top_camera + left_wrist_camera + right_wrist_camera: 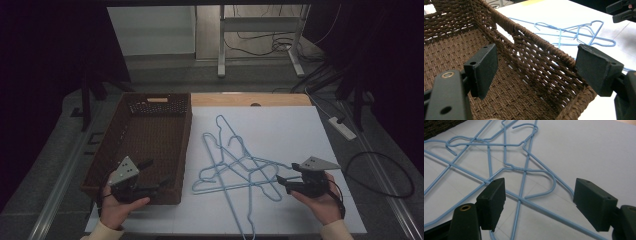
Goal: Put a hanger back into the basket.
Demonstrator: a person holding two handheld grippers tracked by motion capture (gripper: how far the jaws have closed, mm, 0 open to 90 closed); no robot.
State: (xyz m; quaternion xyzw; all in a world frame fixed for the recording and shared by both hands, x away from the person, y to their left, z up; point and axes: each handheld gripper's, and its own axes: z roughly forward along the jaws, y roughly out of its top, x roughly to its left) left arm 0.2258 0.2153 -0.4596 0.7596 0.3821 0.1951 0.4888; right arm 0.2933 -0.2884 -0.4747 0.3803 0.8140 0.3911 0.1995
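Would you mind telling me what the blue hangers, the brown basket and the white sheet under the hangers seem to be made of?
The hangers look like thin wire with a smooth light-blue coating: slim, even rods with twisted necks. The basket appears woven from dark brown cord or paper rope, matte, with open weave gaps in its walls. The white sheet looks like smooth matte board or paper; which one I cannot tell.

Black tongs (pixel 282 183), grey triangular plates, cream sleeves (pixel 336 231)

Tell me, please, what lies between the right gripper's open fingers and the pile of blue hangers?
Nothing: in the right gripper view the right gripper is already over the blue hangers, with hanger wires running between its fingers, untouched.
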